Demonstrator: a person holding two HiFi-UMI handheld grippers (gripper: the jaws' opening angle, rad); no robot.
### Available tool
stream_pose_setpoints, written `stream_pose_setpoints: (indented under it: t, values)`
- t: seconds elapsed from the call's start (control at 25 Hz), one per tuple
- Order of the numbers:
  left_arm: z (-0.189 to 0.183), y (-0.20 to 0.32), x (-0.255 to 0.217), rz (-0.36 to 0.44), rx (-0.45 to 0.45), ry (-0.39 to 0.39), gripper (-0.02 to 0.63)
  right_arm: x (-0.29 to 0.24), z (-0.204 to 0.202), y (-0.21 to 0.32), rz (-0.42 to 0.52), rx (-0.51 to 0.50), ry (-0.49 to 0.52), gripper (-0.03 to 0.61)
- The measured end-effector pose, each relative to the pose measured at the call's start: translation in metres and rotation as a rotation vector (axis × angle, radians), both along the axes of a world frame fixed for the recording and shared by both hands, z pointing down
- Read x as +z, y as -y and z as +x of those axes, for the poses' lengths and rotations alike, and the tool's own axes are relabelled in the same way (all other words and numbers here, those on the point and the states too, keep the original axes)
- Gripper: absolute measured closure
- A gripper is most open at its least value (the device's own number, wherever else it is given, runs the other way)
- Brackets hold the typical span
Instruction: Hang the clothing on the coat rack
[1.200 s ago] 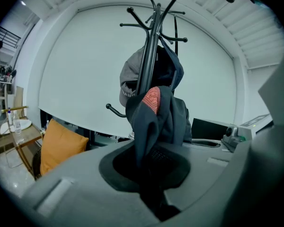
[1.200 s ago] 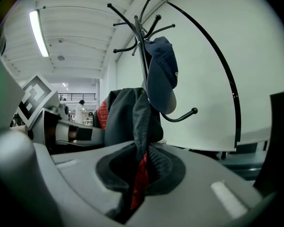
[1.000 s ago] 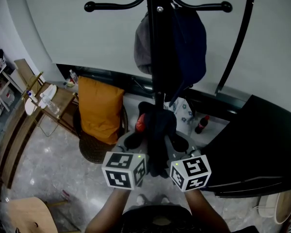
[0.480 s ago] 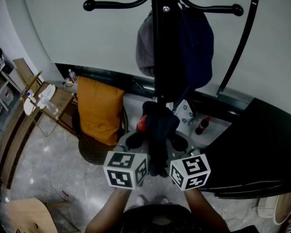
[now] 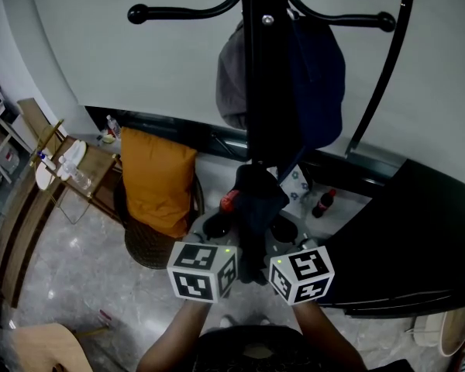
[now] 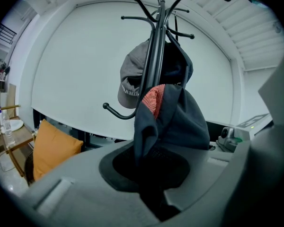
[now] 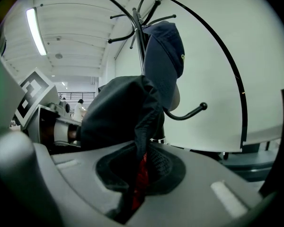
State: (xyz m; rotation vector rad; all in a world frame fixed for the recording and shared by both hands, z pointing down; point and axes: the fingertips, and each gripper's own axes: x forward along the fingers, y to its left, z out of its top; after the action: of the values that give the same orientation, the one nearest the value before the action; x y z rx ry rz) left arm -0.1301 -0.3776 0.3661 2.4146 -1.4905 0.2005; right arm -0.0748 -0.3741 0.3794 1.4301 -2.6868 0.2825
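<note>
the garment [image 5: 254, 208], dark with a red lining, is held up between both tongs, close in front of the pole of the rack [image 5: 256, 68]. it is below the hooks and hangs on none of them. the left tongs [image 5: 215, 228] and the right tongs [image 5: 284, 229] are side by side, and each one is closed on a fold of the garment.

the left gripper view shows the red lining high on the cloth. behind the cloth it shows a grey cap [image 6: 131, 79] on the rack, with one curved hook under it. the right gripper view shows the red lining low, pinched between the jaws, and a navy cap [image 7: 163, 56] above the garment. far off at its left edge stands a person in white [image 7: 79, 109]. only the head view shows the floor things: an orange cushion [image 5: 156, 180] on a round chair at the left, and a dark bottle [image 5: 322, 201] with a red cap near the wall.

both forearms [image 5: 178, 335] come up from the bottom edge of the head view, close together. the tongs point upward and away from the person, toward the pole.

compared with one second ago, the tongs are at nearly the same place in the head view. the top of the garment now lies a little more to the right, nearer to the pole. the tip of the right hook of the rack shows further right and lower.
</note>
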Motion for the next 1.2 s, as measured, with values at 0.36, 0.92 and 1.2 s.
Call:
stream_pose_setpoints:
  t: [0.36,0.92,1.2]
  values:
    - [-0.001,0.006,0.002,0.001,0.014,-0.004,0.579,0.001,-0.001,0.006,0.003,0.013,0.008,0.557]
    - [0.000,0.006,0.013,-0.017,0.013,-0.005,0.579,0.012,0.000,0.007,-0.022,0.014,0.009,0.557]
    - [0.003,0.007,0.016,-0.020,0.015,-0.002,0.579,0.014,0.002,0.008,-0.026,0.011,0.003,0.557]
